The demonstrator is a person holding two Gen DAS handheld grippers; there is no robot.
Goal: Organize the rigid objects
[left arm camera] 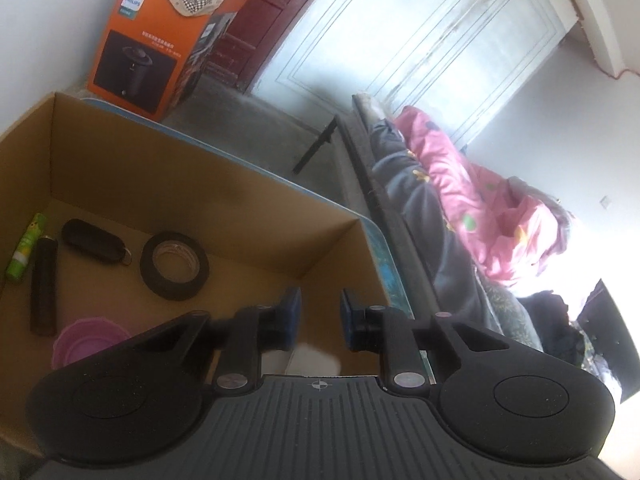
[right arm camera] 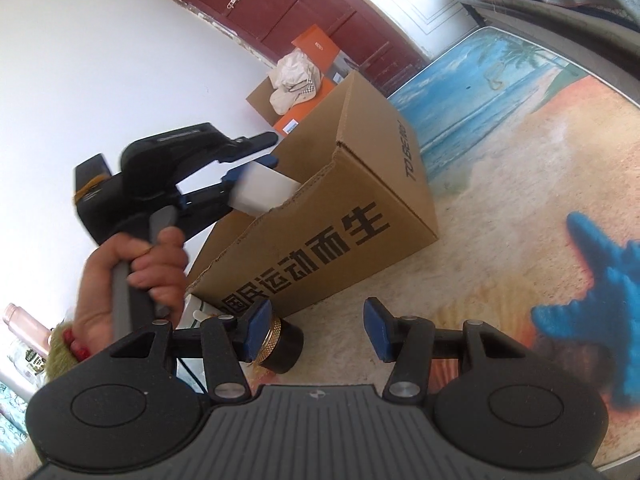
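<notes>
Cardboard box (left arm camera: 256, 184) holds five objects, one of each.

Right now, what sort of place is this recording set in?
Most likely a room in a home, perhaps a bedroom or living room. A pink quilt lies heaped on a bed or sofa, a beach-print mat covers the work surface under the cardboard box, and a dark red door stands behind.

Left wrist view close above the cardboard box (left arm camera: 248, 184) interior; right wrist view low beside it, shared.

Brown box (left arm camera: 256, 216); black tape (left arm camera: 174, 266); purple bowl (left arm camera: 86, 344); green tube (left arm camera: 26, 246).
</notes>
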